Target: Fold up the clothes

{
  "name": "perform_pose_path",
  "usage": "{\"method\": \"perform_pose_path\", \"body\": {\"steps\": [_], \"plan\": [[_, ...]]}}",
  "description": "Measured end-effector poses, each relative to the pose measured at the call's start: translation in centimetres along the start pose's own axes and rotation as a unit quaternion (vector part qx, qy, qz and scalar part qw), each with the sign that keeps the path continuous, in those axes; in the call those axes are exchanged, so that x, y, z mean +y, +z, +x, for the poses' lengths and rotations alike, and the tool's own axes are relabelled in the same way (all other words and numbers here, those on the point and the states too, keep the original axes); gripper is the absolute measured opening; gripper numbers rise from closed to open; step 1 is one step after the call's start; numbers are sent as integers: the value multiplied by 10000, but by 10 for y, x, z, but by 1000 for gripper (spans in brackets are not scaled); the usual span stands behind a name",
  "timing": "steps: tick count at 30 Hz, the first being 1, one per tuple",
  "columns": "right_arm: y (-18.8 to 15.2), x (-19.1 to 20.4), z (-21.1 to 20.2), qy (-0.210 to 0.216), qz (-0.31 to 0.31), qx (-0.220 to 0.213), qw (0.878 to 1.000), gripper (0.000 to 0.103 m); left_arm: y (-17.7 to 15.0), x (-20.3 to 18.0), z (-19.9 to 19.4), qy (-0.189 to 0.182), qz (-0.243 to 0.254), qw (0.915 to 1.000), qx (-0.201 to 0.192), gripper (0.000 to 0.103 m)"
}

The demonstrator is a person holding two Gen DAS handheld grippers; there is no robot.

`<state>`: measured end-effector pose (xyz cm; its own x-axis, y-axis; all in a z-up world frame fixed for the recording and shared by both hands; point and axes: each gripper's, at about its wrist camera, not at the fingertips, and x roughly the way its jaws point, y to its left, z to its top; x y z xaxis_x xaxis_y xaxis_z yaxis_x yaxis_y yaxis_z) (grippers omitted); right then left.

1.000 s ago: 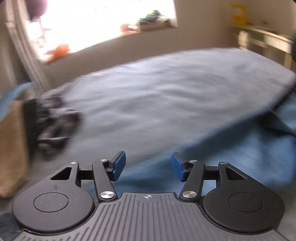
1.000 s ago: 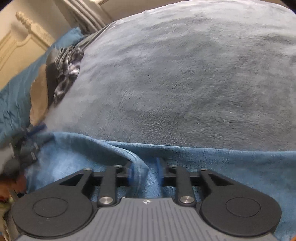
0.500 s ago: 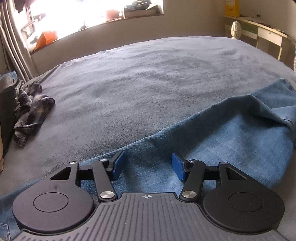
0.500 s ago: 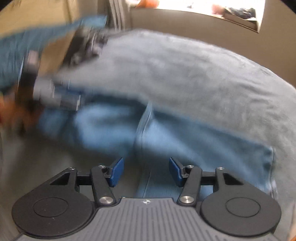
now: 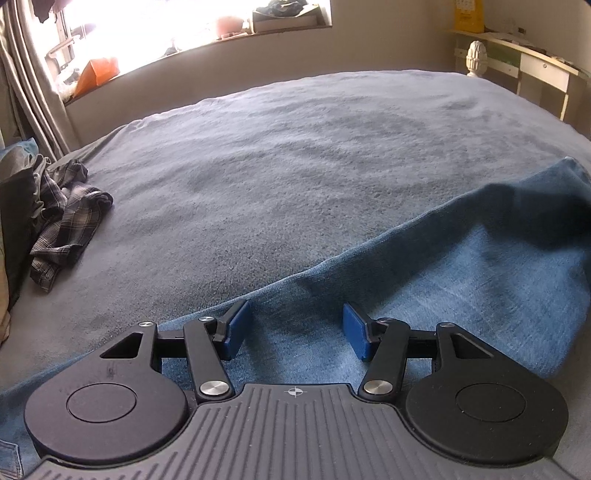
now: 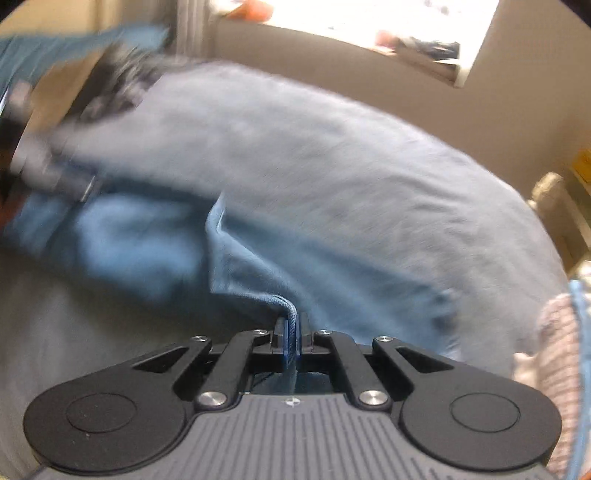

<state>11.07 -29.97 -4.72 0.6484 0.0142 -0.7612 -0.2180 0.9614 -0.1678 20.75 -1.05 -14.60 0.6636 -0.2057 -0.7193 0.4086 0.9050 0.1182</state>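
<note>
Right tool (image 6: 291,332) pinches jeans (image 6: 332,280) hem — left tool (image 5: 293,330) half-open above denim.

Grey blanket (image 5: 295,155) across the bed, sunlit window sill (image 5: 236,33) (cluttered) behind, white desk (image 5: 535,62) at right.

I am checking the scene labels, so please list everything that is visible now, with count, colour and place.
jeans: one, blue denim, spread over near bed edge.
bed cover: one, grey-blue, across the bed.
checked shirt: one, dark plaid, crumpled at far left.
desk: one, pale, far right by wall.
orange bag: one, on windowsill.
left gripper: black, blue pads, open above the jeans.
right gripper: black, shut on a jeans fold.
</note>
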Motion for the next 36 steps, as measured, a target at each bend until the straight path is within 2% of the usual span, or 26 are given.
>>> {"method": "perform_pose_path", "body": {"steps": [3,7,10,14,20,21,23,24,25,26,28,31,33,36], "plan": [[19,-43,5,-41,422,-32,9991,2,1,0,2,14,-13,10000,6,55],[34,-85,44,169,766,360,9963,2,2,0,2,13,-22,10000,21,55],[34,-101,77,347,897,785,9923,2,2,1,2,-2,-20,10000,23,55],[20,-112,114,497,1140,1145,9856,2,3,2,4,-29,10,10000,18,55],[10,-122,131,633,1535,1277,9778,2,3,4,4,-86,9,10000,-1,55],[9,-128,129,687,1764,1226,9742,6,2,4,5,-98,7,10000,-4,55],[3,-147,121,889,2385,1097,9608,23,2,5,5,-129,-12,9999,-8,55],[-1,-157,118,964,2737,1045,9513,37,2,6,5,-146,-21,9999,-12,55],[-7,-169,115,1109,3143,950,9380,43,2,7,5,-163,-30,9999,-17,55],[-14,-178,110,1248,3488,823,9252,44,2,8,5,-177,-35,9998,-22,55],[-21,-185,102,1306,3837,632,9120,45,2,8,6,-193,-36,9998,-25,55],[-24,-191,86,923,4088,194,9078,46,3,9,7,-208,-53,9998,-13,55],[-25,-199,80,868,4334,44,8970,47,3,9,7,-218,-60,9997,-11,55],[-21,-198,66,819,4212,-128,9032,47,3,9,7,-218,-70,9997,-7,55]]}}
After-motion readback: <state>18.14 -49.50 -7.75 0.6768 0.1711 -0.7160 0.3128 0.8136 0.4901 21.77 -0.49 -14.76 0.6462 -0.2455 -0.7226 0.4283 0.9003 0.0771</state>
